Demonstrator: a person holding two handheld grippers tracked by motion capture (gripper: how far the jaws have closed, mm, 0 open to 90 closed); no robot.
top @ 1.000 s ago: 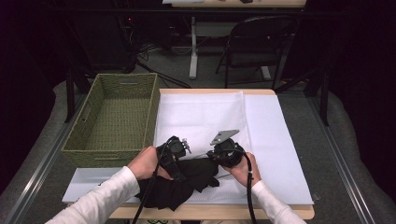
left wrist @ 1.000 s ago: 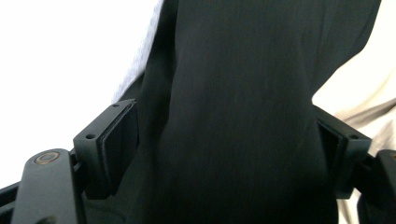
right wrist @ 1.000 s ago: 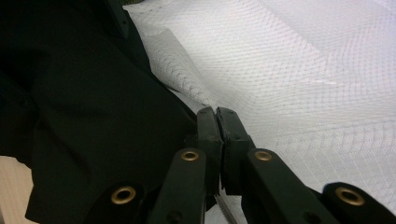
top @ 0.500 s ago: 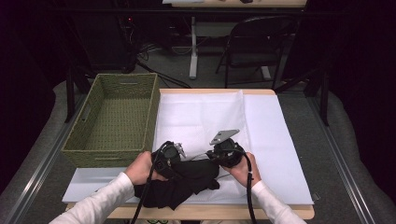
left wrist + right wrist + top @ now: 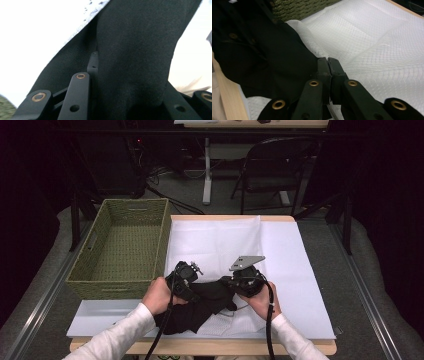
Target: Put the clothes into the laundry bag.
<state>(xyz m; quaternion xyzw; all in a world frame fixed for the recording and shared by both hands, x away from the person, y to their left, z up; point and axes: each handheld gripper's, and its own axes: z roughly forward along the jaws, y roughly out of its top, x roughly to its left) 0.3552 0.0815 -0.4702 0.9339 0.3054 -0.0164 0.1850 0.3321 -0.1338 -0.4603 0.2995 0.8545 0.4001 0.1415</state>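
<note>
Both grippers clamp the black garment (image 5: 200, 307) at lower centre of the white sheet (image 5: 285, 255): left gripper (image 5: 125, 82) just closed on a fold, right gripper (image 5: 328, 63) pinched shut, apparently on an edge; next, probably lift together toward the wicker basket (image 5: 100, 285).

Both hands low and close together; left gripper (image 5: 186, 276) has just been closing, jaws clamped on fabric between them; right gripper (image 5: 239, 282) jaws pressed tight together.
</note>
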